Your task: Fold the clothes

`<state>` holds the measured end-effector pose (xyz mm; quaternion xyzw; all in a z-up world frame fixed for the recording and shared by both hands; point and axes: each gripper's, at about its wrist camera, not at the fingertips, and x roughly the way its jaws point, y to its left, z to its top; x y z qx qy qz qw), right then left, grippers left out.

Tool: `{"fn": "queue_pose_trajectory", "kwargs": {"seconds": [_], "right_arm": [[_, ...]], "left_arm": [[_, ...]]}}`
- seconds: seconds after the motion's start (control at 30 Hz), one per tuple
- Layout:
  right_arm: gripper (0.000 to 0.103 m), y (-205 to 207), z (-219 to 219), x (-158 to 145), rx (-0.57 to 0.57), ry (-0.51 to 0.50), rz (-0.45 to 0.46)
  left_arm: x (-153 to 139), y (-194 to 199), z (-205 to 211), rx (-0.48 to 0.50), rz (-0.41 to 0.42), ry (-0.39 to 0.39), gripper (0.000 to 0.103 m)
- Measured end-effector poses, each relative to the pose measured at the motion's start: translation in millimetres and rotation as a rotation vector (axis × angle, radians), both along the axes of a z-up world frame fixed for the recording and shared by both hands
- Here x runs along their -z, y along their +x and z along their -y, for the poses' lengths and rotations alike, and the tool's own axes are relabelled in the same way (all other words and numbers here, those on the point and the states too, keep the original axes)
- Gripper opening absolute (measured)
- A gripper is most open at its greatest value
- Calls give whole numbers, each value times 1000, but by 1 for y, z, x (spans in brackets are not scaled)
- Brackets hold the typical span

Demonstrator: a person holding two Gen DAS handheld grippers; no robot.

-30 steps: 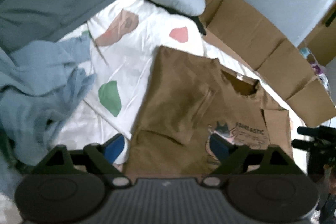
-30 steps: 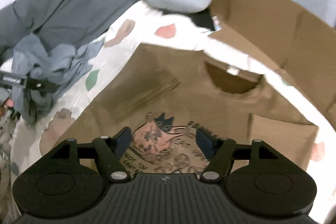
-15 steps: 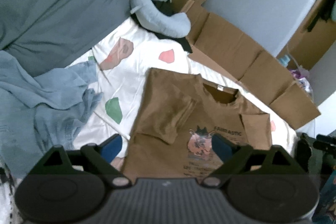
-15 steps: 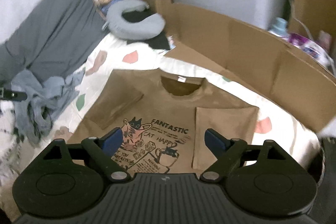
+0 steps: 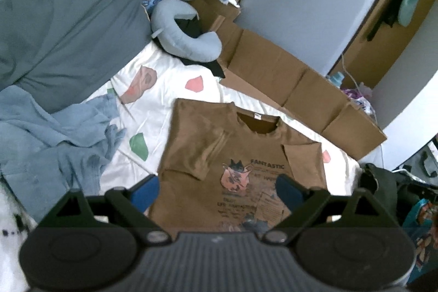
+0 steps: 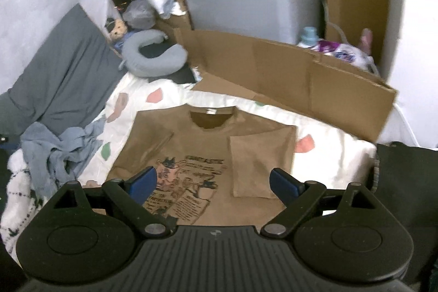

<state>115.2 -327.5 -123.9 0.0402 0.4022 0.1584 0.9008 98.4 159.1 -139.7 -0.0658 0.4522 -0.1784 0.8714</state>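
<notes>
Shirt: the brown T-shirt is lying mid-bed, sleeves now folded in.
Grippers: we are lifting both away; left gripper spread and empty, right gripper still widening, empty.
Next: probably the bottom fold.

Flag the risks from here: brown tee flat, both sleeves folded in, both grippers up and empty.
1. The left gripper could snag the crumpled blue garment lying close to the brown tee on its side.
2. The sleeve flaps lie loose; grabbing the hem may flip them open.
3. The right gripper, fingers opening with nothing between, sits near the cardboard, which could catch a wide swing.
</notes>
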Motion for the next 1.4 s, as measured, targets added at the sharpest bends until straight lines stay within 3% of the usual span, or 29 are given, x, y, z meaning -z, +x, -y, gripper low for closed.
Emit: {"fn": "queue_pose_trajectory", "kwargs": {"seconds": [0.23, 0.37, 0.53, 0.7, 1.0, 1.4], "right_arm": [[93, -34, 24, -15, 63, 0, -1], [102, -54, 33, -20, 74, -12, 6], [102, -75, 41, -24, 85, -14, 11], [102, -92, 44, -20, 80, -15, 14], [102, -118, 57, 16, 95, 15, -2], [99, -143, 85, 93, 126, 53, -67]], "left_arm": [[-6, -26, -14, 17, 6, -5, 94], [0, -38, -29, -8, -20, -46, 96], [6, -53, -47, -39, -50, -92, 100], [14, -67, -59, -49, -50, -67, 100], [38, -86, -71, -41, -55, -34, 100], [108, -89, -76, -65, -111, 18, 99]]}}
